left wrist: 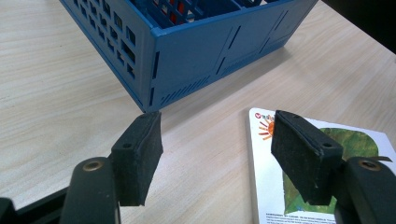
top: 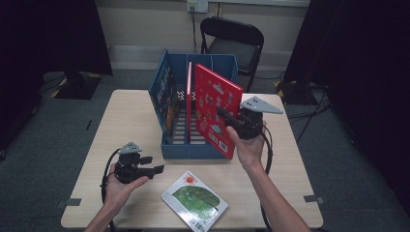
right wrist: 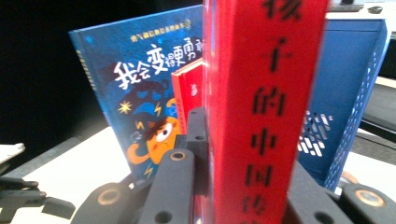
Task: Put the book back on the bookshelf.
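Note:
A large red book (top: 215, 108) stands tilted at the right side of the blue crate (top: 193, 151), and my right gripper (top: 227, 120) is shut on its near edge. In the right gripper view the book's red spine (right wrist: 266, 93) sits between the jaws of that gripper (right wrist: 247, 177). Inside the crate, a blue book (top: 162, 94) leans on the left wall and a thin red book (top: 188, 92) stands in the middle. My left gripper (top: 153, 164) is held open above the table's front left. A white-and-green book (top: 194, 200) lies flat near the front edge.
In the left gripper view, the open left gripper (left wrist: 217, 140) faces the crate's corner (left wrist: 210, 46), with the flat book (left wrist: 359, 140) behind its right jaw. A black chair (top: 232, 41) stands beyond the wooden table (top: 125, 121). Dark curtains flank the room.

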Available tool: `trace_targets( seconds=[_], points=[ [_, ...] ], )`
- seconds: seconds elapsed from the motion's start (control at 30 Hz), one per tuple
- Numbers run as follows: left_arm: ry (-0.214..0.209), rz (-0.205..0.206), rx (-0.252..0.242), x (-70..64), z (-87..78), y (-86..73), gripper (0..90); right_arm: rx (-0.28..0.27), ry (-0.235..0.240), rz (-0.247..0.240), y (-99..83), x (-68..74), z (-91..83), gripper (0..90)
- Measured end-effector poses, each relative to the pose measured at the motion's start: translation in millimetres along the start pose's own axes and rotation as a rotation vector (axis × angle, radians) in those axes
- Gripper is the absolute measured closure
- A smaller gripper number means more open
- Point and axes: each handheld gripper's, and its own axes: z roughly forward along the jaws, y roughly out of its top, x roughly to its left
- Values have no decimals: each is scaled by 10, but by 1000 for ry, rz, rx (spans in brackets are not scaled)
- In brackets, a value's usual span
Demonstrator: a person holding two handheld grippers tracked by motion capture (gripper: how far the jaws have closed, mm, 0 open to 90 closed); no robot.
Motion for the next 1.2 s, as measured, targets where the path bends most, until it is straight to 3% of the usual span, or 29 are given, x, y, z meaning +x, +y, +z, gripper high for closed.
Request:
trace_targets(
  seconds=[0.7, 1.1, 1.2],
  points=[
    [-3, -2, -6, -6, -8, -1, 334, 19, -156, -10, 39, 165, 554, 806],
    [-2, -4, -9, 5, -10, -1, 333, 6, -247, 9, 51, 205, 840, 806],
    [-3, -6, -11, 3, -11, -1, 333, 25, -278, 24, 18, 214, 956, 806]
  ],
)
